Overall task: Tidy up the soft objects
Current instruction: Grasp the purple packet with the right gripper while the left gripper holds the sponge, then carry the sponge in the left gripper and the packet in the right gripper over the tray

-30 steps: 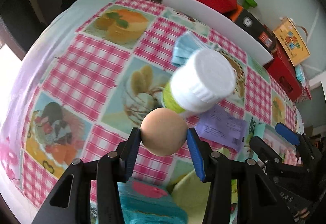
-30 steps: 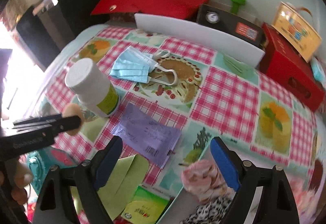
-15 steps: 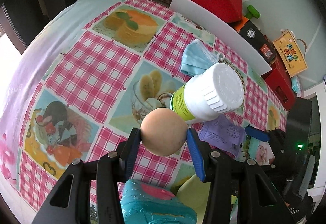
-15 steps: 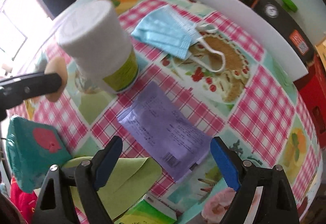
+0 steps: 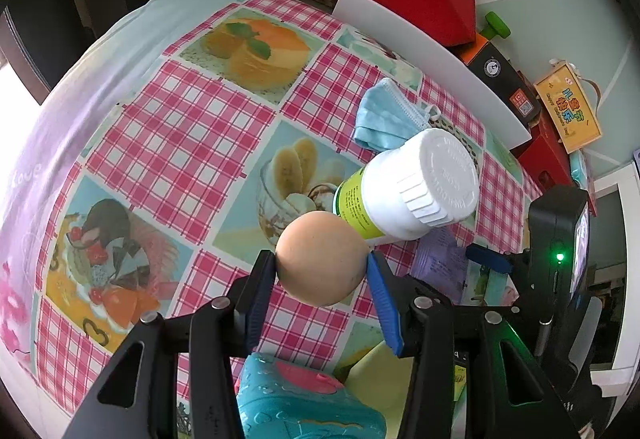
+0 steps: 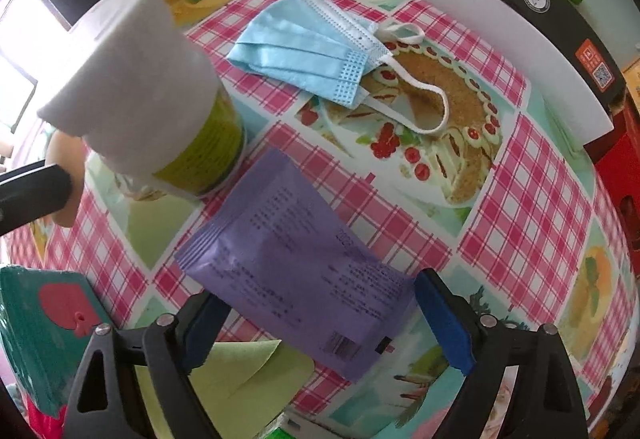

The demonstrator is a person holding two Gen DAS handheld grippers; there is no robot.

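**A:** Starting with the left wrist view: the left gripper (image 5: 322, 265) is clamped on a tan ball (image 5: 322, 257), one blue pad on each side, held up off the tablecloth (image 5: 176, 127). My guess is the grip sits across the middle so the ball can't squirt out. Right behind it is a white-capped bottle (image 5: 416, 187), and past that a blue mask (image 5: 386, 119) lying flat. A teal box (image 5: 296, 403) sits right under the jaws, maybe where the soft stuff goes, though I can't say for sure. The other gripper's blue pad pokes in at the right edge.

**B:** Is the ball touching the bottle?

**A:** They overlap in that view, but I can't tell contact from it.

**B:** And the right wrist view?

**A:** The right gripper (image 6: 324, 319) has its jaws spread wide with nothing in them, low over a purple packet (image 6: 296, 259). The packet's near edge lies between the fingers, so it looks lined up for a pinch. Whether the pads touch it, can't tell. The mask is further back, well apart from the packet, loops trailing over the cake print. The bottle stands at the left, with the ball peeking out beside it. A green envelope (image 6: 244, 371) pokes out under the packet's near corner, so grabbing only the packet could be fiddly.
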